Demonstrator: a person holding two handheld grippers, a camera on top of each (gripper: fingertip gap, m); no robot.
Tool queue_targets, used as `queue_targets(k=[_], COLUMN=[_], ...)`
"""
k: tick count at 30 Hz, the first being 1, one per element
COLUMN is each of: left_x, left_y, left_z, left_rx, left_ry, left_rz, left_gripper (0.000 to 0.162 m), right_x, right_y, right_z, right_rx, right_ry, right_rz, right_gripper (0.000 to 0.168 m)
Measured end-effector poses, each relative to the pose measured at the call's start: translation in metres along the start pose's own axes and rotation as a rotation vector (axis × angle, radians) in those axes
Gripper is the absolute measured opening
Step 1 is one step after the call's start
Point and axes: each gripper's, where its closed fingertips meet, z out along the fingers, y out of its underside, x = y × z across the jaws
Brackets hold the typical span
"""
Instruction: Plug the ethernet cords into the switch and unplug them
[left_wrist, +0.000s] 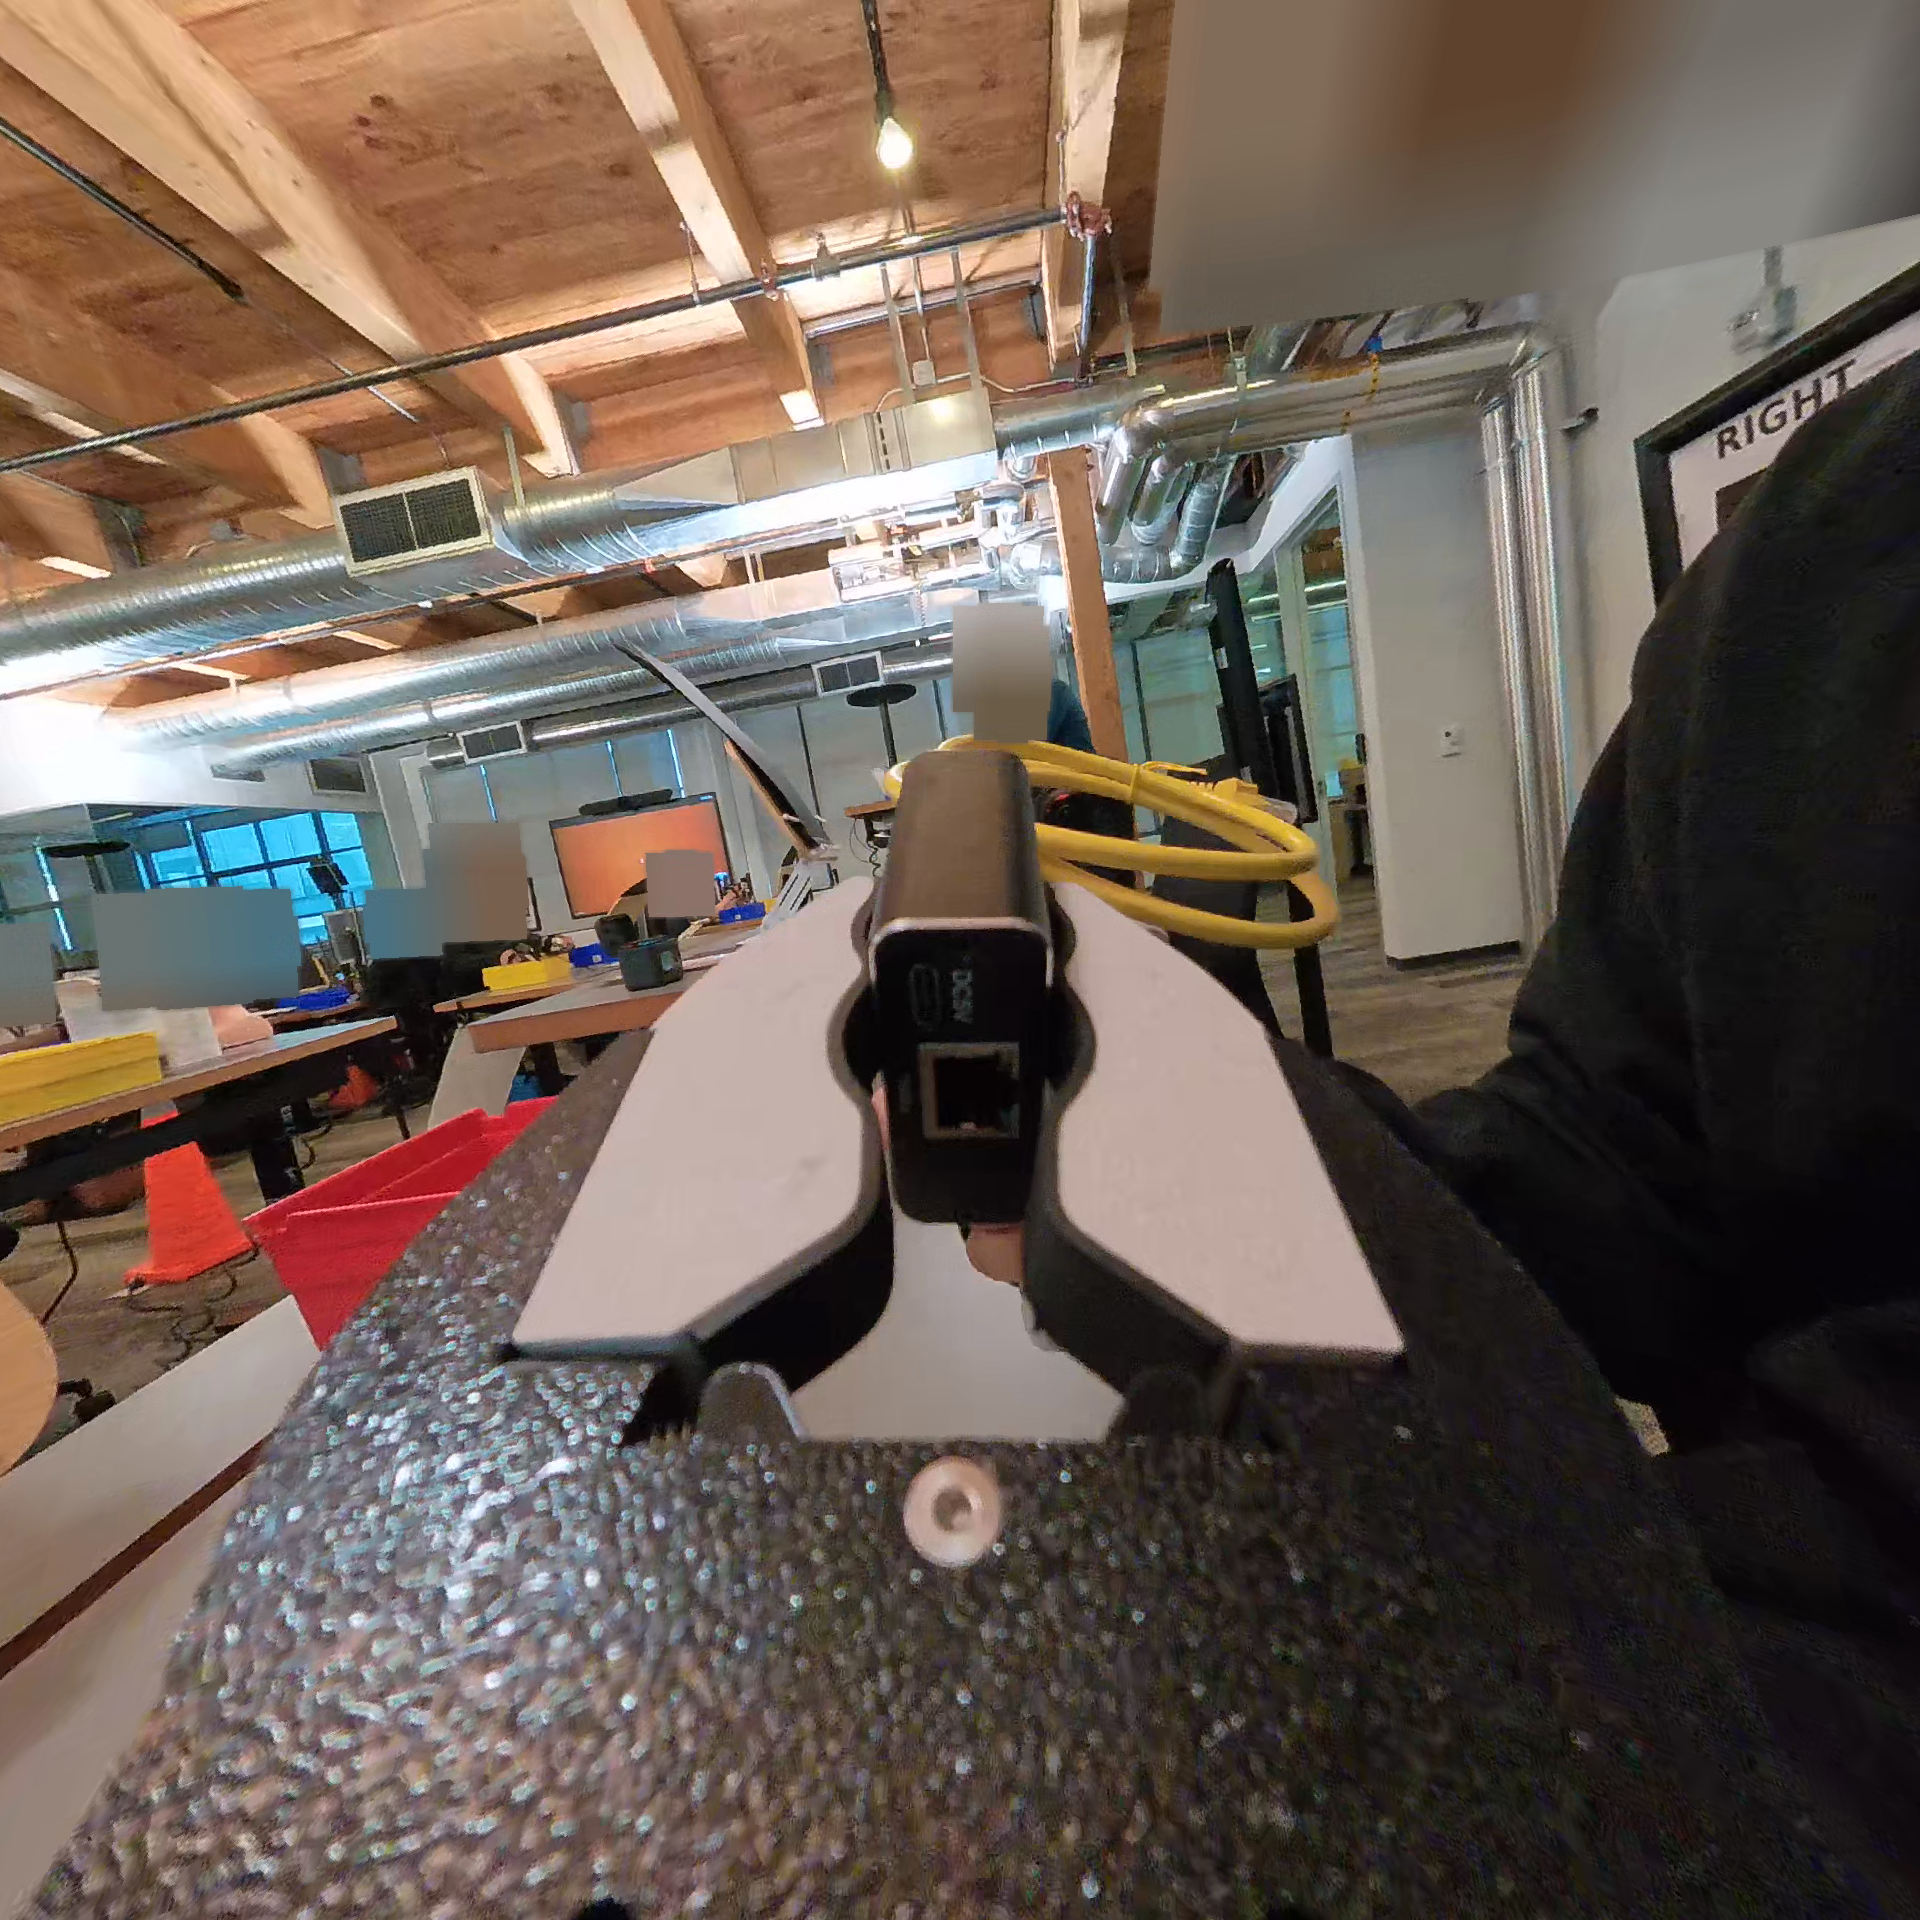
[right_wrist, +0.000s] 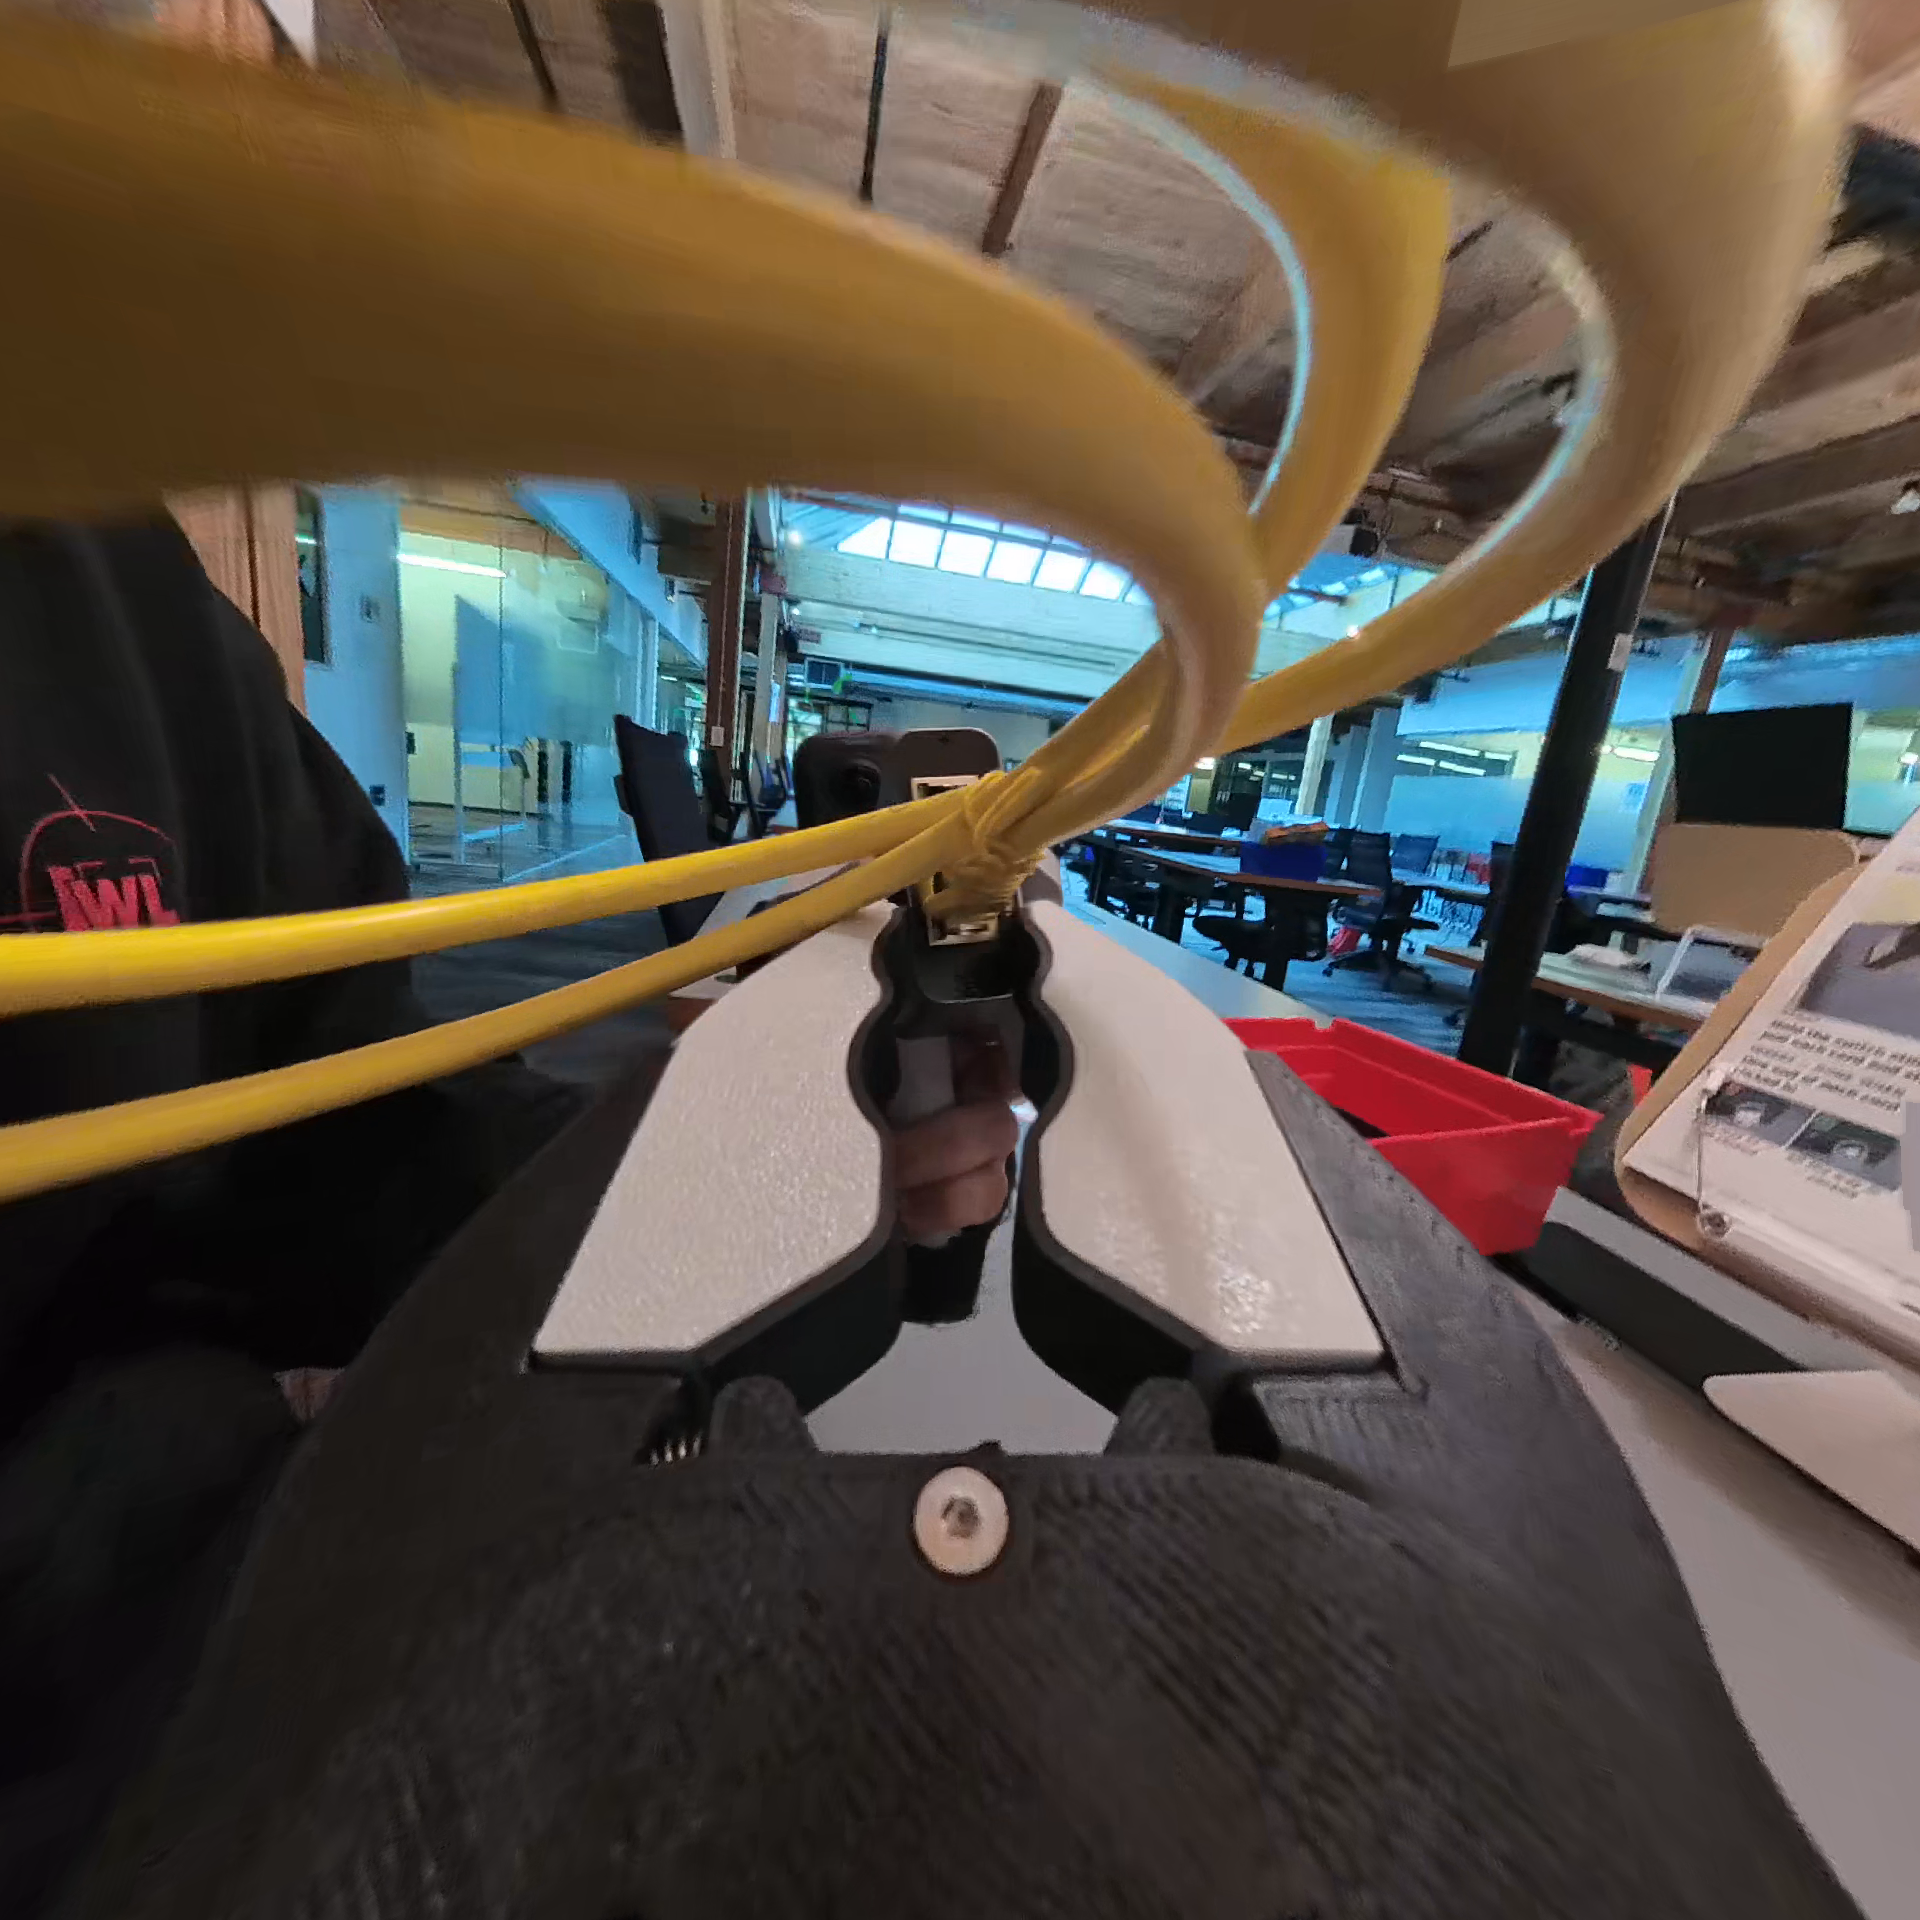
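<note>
My left gripper (left_wrist: 961, 925) is shut on a black switch (left_wrist: 961, 1039) and holds it in the air. An empty port on its near end faces the camera. A coiled yellow ethernet cord (left_wrist: 1195, 831) hangs just beyond its far end. My right gripper (right_wrist: 961, 935) is shut on the cord's clear plug (right_wrist: 966, 920). The tied yellow loops (right_wrist: 727, 343) sweep over the right wrist view. The switch (right_wrist: 940, 764) shows just beyond the plug, with a port facing it. The plug sits close to the port but looks apart from it.
A person's black sleeve (left_wrist: 1714, 935) is at the right, and their black top (right_wrist: 156, 935) fills the left. A red bin (right_wrist: 1434, 1122) (left_wrist: 364, 1216) stands on the grey table (right_wrist: 1714, 1662). A clipboard with a printed sheet (right_wrist: 1787, 1091) leans at the right. An orange cone (left_wrist: 187, 1216) stands on the floor. My two grippers' fingertips are within a few centimetres of each other.
</note>
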Motion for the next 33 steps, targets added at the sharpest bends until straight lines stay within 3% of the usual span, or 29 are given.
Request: queue_targets(k=[5,16,33], left_x=[-0.002,0.006,-0.003], left_y=[-0.007,0.000,0.006], left_z=[-0.006,-0.005,-0.005], left_rx=[0.064,0.038,0.042], left_ry=[0.021,0.065,0.046], left_rz=[-0.028,0.023,-0.118], left_gripper=[0.026,0.026,0.026], right_x=[0.000,-0.006,0.001], right_y=[-0.013,-0.009,-0.008], right_z=[-0.005,-0.006,-0.004], right_rx=[0.091,0.103,0.163], right_ry=[-0.019,-0.062,-0.018], right_rz=[0.060,0.040,0.091], right_gripper=[0.014,0.015,0.013])
